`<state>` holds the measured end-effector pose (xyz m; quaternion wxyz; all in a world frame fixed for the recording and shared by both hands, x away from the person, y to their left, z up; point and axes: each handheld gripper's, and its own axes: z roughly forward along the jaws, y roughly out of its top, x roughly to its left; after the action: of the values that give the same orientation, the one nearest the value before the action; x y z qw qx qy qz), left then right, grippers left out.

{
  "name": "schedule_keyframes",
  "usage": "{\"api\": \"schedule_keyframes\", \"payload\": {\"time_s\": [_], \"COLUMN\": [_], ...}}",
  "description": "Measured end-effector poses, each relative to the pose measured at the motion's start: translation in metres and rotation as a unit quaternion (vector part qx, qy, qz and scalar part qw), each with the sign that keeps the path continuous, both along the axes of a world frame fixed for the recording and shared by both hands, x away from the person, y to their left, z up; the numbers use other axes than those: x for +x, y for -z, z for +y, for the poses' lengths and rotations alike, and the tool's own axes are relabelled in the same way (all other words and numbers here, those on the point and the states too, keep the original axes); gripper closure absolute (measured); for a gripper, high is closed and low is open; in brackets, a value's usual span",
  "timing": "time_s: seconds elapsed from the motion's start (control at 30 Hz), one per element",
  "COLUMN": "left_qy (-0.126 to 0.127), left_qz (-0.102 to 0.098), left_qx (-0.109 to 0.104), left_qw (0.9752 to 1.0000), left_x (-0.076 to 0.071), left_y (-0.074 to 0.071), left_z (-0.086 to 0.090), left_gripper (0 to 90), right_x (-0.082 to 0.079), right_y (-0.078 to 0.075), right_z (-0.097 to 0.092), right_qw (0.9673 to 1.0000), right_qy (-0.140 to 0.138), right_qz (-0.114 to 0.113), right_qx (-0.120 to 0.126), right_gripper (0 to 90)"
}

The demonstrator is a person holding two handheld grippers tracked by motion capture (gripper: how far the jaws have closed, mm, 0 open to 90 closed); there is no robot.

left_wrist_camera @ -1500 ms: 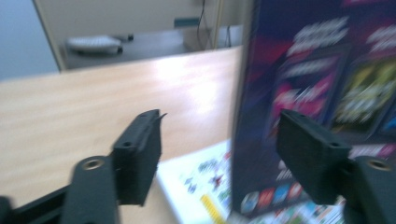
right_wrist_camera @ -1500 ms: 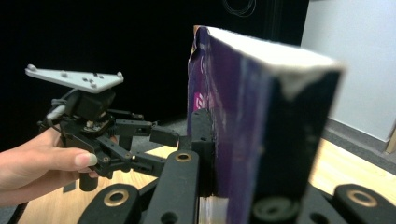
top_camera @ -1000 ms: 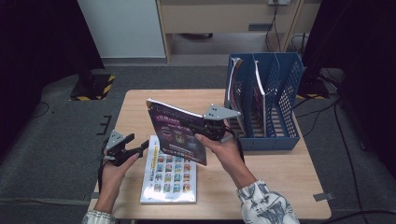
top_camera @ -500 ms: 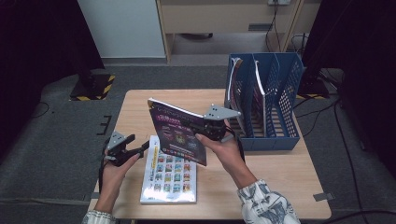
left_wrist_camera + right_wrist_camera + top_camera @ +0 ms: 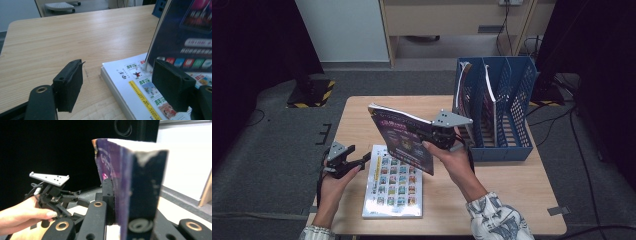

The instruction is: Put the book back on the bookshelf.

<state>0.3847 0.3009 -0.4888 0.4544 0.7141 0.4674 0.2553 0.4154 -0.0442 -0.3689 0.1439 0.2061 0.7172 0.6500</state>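
Note:
My right gripper [image 5: 439,137] is shut on the edge of a purple-covered book [image 5: 402,137] and holds it tilted above the table. In the right gripper view the book [image 5: 130,177] stands upright between the jaws of that gripper [image 5: 125,220]. A white book with rows of small coloured pictures [image 5: 394,182] lies flat on the table below it. My left gripper [image 5: 362,160] hovers at this book's left edge. Its jaws have just been opening a little, and its pads [image 5: 68,85] press on nothing; the white book's corner [image 5: 140,85] lies beyond the gap.
A blue mesh file rack [image 5: 507,110] stands at the table's right rear, with thin books upright in its left compartments. The wooden table [image 5: 362,115] has bare surface behind and left of the books. Dark floor surrounds it.

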Motion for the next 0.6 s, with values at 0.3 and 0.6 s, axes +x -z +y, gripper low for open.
{"api": "schedule_keyframes", "payload": {"time_s": [0.3, 0.6], "left_qy": [-0.004, -0.010], "left_qz": [0.029, 0.038], "left_qx": [0.026, 0.039], "left_qw": [0.9992, 0.9985], "left_x": [0.003, -0.001], "left_y": [0.007, 0.011], "left_z": [-0.002, 0.001], "left_gripper": [11.9, 5.5], "right_x": [-0.002, 0.007], "right_y": [-0.007, -0.013], "right_z": [-0.011, -0.010], "right_qw": [0.9999, 0.9994], "right_qy": [0.014, 0.029], "right_qz": [-0.006, 0.008], "right_qx": [0.007, 0.014], "right_gripper": [84.0, 84.0]}}
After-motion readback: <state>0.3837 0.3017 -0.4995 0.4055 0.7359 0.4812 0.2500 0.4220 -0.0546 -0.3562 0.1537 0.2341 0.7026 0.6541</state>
